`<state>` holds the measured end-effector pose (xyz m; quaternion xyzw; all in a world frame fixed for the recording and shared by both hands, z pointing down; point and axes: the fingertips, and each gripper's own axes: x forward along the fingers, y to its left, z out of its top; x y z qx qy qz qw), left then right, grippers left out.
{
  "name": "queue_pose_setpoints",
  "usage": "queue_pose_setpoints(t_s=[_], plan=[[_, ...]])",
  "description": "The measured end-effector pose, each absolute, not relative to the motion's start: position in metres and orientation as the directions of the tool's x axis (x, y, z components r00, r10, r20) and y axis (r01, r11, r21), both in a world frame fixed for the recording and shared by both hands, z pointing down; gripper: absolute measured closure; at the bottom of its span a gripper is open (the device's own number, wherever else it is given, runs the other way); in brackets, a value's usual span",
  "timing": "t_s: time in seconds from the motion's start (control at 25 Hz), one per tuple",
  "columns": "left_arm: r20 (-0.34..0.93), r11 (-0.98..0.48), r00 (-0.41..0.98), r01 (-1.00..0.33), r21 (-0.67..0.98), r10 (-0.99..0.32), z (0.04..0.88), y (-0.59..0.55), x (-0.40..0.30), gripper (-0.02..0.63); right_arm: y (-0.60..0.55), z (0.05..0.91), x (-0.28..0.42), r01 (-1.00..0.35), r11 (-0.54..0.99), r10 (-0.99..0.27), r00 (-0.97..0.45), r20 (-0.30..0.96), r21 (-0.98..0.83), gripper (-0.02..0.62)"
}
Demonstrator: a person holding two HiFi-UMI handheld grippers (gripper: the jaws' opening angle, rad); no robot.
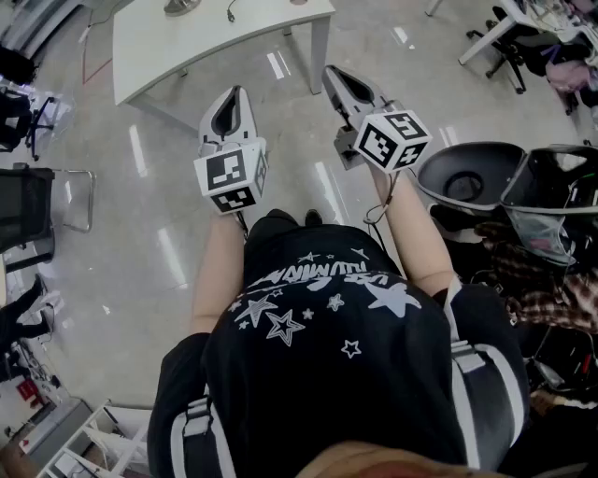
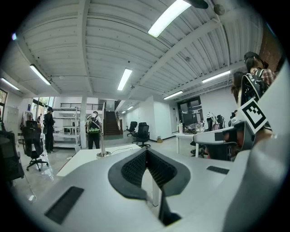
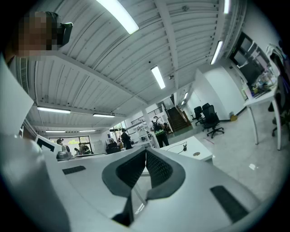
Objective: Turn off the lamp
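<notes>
While both units are held level in front of the person, the left gripper (image 1: 237, 91) and the right gripper (image 1: 333, 71) are pointed fwd at a white table (image 1: 187, 51). A marker cube (image 1: 231, 177) is carried behind each set of fingers, on the person's side.

Left gripper (image 2: 146, 152): ribbed pads (image 2: 132, 170) are pressed together along one seam. Nothing is pinched btwn them.

Right gripper (image 3: 146, 152): pads (image 3: 158, 168) are likewise pressed together, w/ nothing btwn them.

Lamp pos.: in the left gripper view the lamp (image 2: 102, 147) is found beyond the left fingertips and off to their left, well apart. It is seen as a thin upright pole on a round base, stood on the table (image 2: 81, 161). Its head cannot be made out, so lit/unlit cannot be told. In the head view only the base (image 1: 182, 7) is caught at the top edge, ahead-left of the left fingertips. A cable (image 1: 231, 11) is laid near it, approx. straight ahead of those tips. The table's near edge is placed btwn the fingertips and the lamp. No contact w/ table or lamp is made by either gripper.

In the right gripper view the table (image 3: 199, 147) is seen beyond and right of the fingertips; the lamp is not made out there.
</notes>
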<state>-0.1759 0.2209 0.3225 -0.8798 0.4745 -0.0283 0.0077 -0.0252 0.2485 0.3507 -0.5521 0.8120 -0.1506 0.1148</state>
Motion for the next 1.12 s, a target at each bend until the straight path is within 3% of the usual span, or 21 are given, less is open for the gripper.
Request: queue_pose_setpoints(t_s=[0.44, 1.12], plan=[[0.024, -0.571, 0.571, -0.821, -0.005, -0.820, 0.325, 0.175, -0.154, 0.597, 0.214, 0.359, -0.008, -0.872, 0.322, -0.938, -0.348, 0.003, -0.367, 0.589], [0.027, -0.640, 0.641, -0.768, 0.030, -0.767, 0.328, 0.008, -0.102, 0.597, 0.067, 0.360, 0.044, -0.905, 0.220, -0.967, -0.252, 0.042, -0.365, 0.589]])
